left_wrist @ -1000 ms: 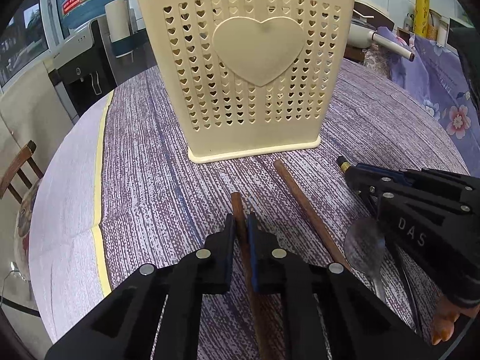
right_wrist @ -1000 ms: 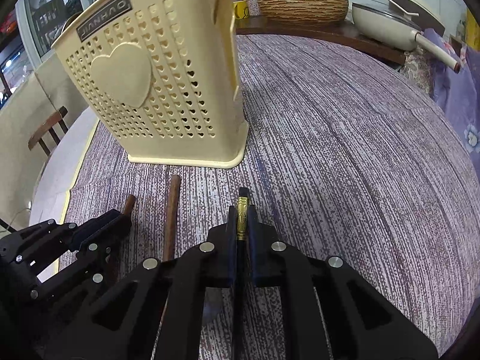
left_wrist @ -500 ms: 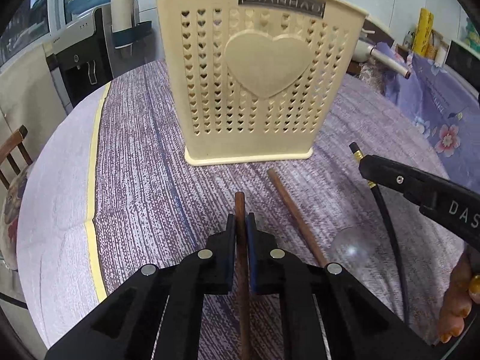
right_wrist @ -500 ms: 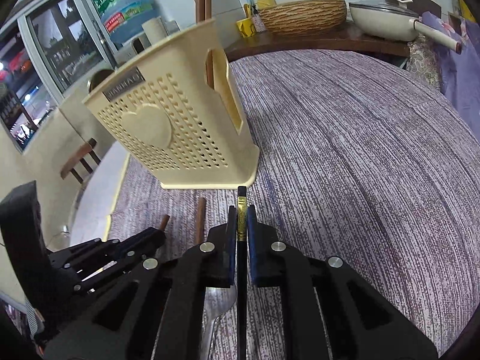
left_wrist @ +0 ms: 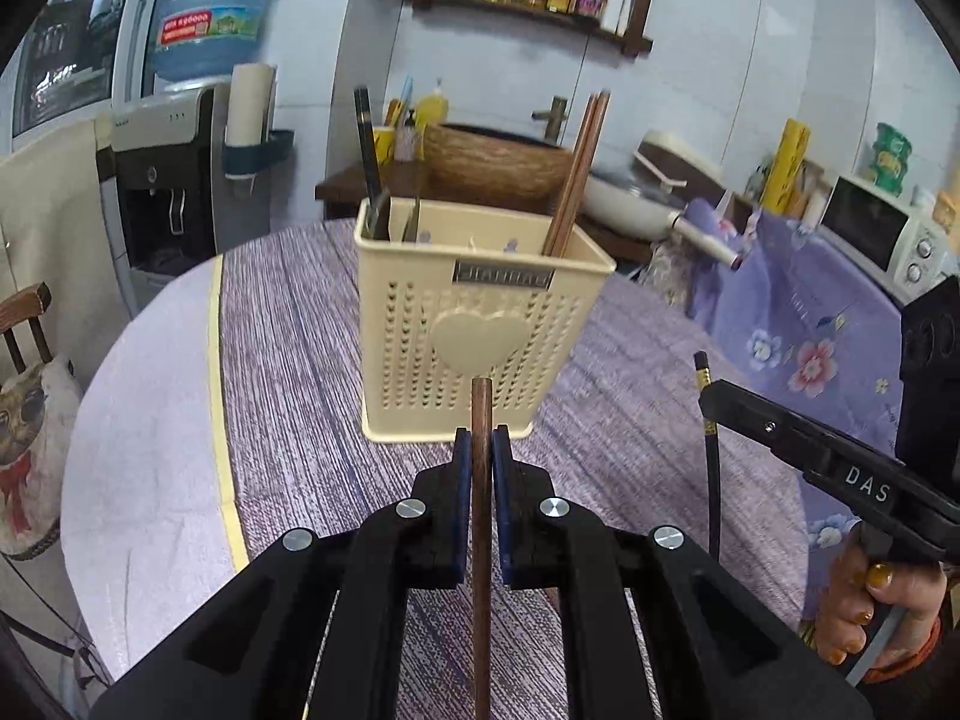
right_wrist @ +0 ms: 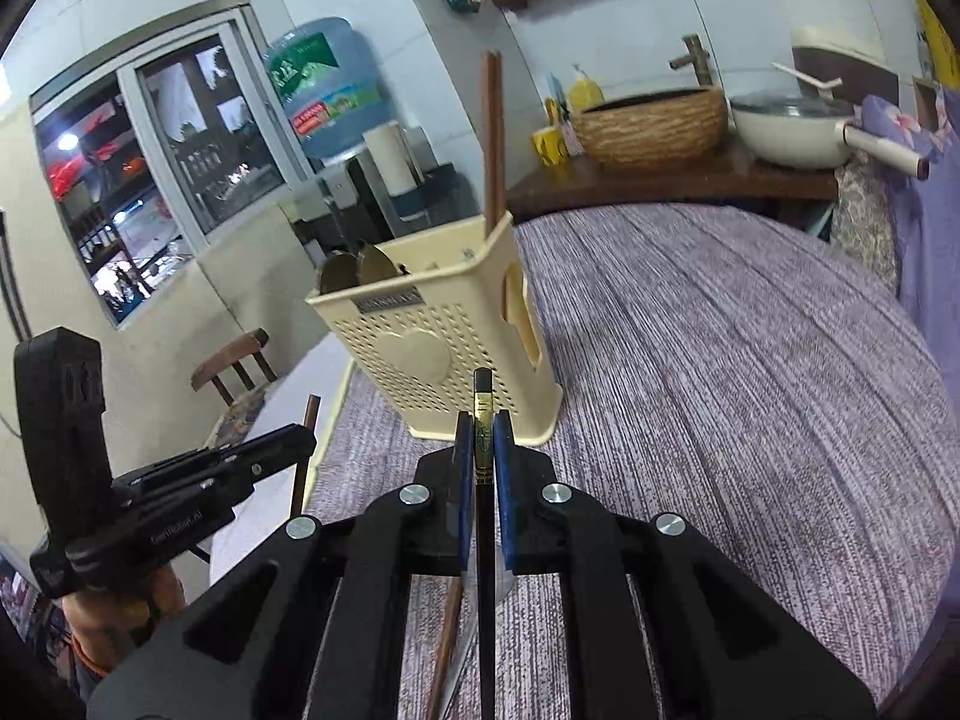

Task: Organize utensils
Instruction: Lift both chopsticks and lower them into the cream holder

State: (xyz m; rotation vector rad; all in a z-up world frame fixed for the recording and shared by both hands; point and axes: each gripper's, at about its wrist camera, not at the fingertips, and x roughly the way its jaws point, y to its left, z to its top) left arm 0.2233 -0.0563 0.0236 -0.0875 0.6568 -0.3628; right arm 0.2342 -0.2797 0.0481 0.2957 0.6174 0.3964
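My left gripper (left_wrist: 480, 450) is shut on a brown wooden chopstick (left_wrist: 481, 420) and holds it lifted above the table. My right gripper (right_wrist: 482, 435) is shut on the black, gold-banded handle of a spoon (right_wrist: 482, 402), also lifted; its bowl shows faintly below the fingers. The cream utensil holder (left_wrist: 480, 324) with heart holes stands ahead of both grippers, also in the right wrist view (right_wrist: 444, 354). It holds two brown chopsticks (left_wrist: 576, 174) on the right and spoons (left_wrist: 375, 204) on the left. Another chopstick (right_wrist: 449, 642) lies on the table under the right gripper.
The round table (left_wrist: 288, 324) has a purple striped cloth with a pale bare strip on the left. A wooden chair (right_wrist: 234, 360) stands at the left. A side counter behind holds a woven basket (right_wrist: 654, 126) and a white pan (right_wrist: 792, 126).
Both grippers have risen from the table and pulled back from the holder, lifting the chopstick and the spoon. The holder's open top and contents have come into view.
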